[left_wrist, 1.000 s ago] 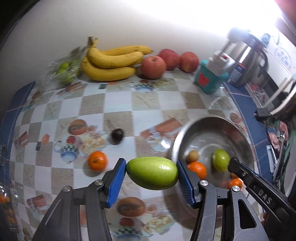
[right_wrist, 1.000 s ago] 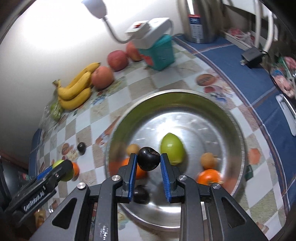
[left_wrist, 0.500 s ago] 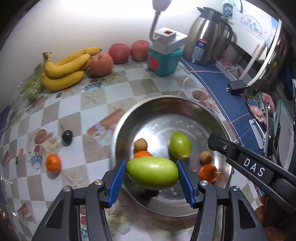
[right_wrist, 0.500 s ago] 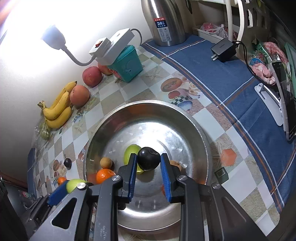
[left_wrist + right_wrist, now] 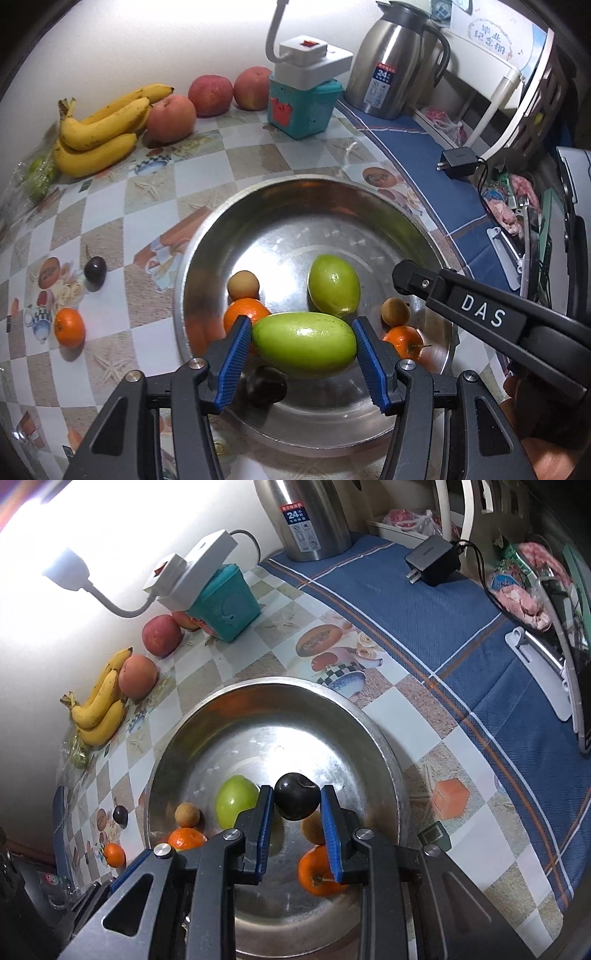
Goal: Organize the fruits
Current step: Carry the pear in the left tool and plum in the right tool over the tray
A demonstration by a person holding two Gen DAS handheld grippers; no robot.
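Both loads just swung in over the steel bowl point(image 5: 207, 236): left hand-held gripper point(image 5: 303, 349) pinching the green mango point(image 5: 304, 343), right hand-held gripper point(image 5: 297, 810) clamping the dark plum point(image 5: 297, 800). Drops next, I reckon. Farther out on the table point(image 5: 155, 192), a tangerine point(image 5: 69, 327) waits.

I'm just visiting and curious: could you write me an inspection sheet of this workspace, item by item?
Surface: checkered tablecloth, blue cloth beyond.
Job's things: steel bowl holds several small fruits; orange and dark plum lie outside; bananas, apples by wall.
Clutter: teal box, thermos.
Grippers: left tool grips green fruit; right tool grips dark fruit, both above the bowl.
Cables: charger with cord.
Surroundings: white wall, lamp.
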